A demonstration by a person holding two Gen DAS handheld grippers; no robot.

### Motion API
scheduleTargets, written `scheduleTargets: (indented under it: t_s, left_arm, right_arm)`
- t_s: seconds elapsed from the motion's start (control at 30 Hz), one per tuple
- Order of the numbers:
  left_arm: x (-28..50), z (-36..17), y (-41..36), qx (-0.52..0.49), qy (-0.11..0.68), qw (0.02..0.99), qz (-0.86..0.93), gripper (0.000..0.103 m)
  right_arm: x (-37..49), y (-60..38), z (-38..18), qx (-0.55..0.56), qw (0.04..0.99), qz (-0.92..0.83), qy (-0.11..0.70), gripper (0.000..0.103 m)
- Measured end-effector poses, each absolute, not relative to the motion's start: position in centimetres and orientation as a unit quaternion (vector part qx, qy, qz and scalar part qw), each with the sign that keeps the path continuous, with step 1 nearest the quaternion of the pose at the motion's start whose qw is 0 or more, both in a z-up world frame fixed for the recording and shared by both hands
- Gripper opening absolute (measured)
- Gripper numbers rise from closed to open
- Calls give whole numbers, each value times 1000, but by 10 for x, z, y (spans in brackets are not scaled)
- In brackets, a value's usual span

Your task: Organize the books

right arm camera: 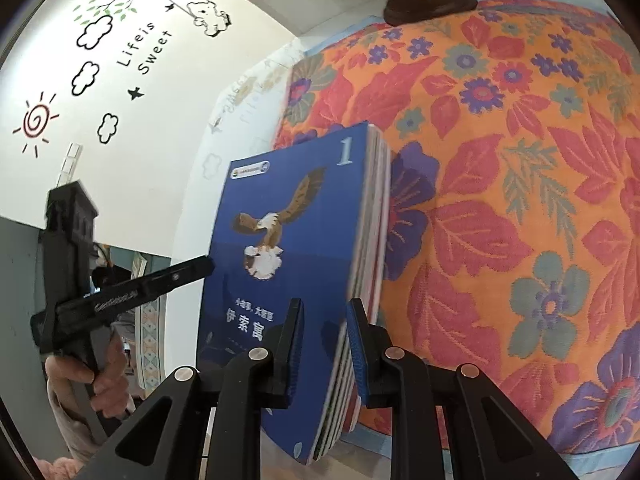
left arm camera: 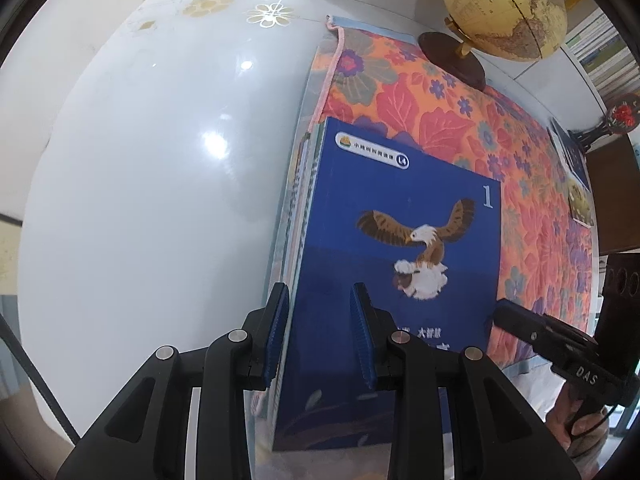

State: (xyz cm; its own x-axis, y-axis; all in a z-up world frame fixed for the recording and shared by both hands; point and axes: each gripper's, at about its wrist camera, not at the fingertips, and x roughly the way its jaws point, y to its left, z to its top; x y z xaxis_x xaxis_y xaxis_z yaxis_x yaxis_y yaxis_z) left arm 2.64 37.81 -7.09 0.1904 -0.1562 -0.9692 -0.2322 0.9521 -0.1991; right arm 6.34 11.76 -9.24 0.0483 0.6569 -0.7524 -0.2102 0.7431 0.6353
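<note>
item: a stack of thin books [left arm camera: 384, 264], topped by a blue cover showing an eagle and the numeral 1. location: the stack lay partly on a floral orange cloth [left arm camera: 520, 152], with its spine side reaching over the cloth's pink-trimmed edge onto a glossy white table [left arm camera: 140, 200]. in the right wrist view the same stack [right arm camera: 296, 240] showed its multicoloured page and cover edges toward the cloth [right arm camera: 520, 200]. tool, left: the left gripper [left arm camera: 319, 332] stood at the spine-side corner of the stack, one blue pad [left arm camera: 276, 336] against the outer side of the stack and the other pad [left arm camera: 362, 336] over the blue cover; its jaws stood narrow, pinching that edge of the stack. tool, right: the right gripper [right arm camera: 325, 348] bracketed the opposite, open-edge side, one finger over the cover and the other against the layered edges, jaws likewise narrow and gripping the stack. each gripper appeared in the other's view: the right one [left arm camera: 504, 308] at the stack's right margin with a hand [left arm camera: 580, 420] on its handle, the left one [right arm camera: 204, 264] beside the cover with a hand [right arm camera: 92, 384] beneath. other contents: a globe [left arm camera: 504, 8] on a dark wooden base stood at the far edge of the cloth; another book [left arm camera: 572, 160] lay at the cloth's far right edge; wall decals [right arm camera: 120, 52] reading "life is sweet" were visible behind.
</note>
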Motion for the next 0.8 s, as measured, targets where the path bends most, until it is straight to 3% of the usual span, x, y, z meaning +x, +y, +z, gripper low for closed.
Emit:
scheduleTargets:
  t_s: [0.4,0.8]
  left_arm:
    - [52,-44,328,-115,619,776,41,29]
    - [131,-37,165,-108,603,788,-65,29]
  right_arm:
    - [79,45,-72,204,725,301,585,21]
    - [126,-149,-38,222,803,187,520,21]
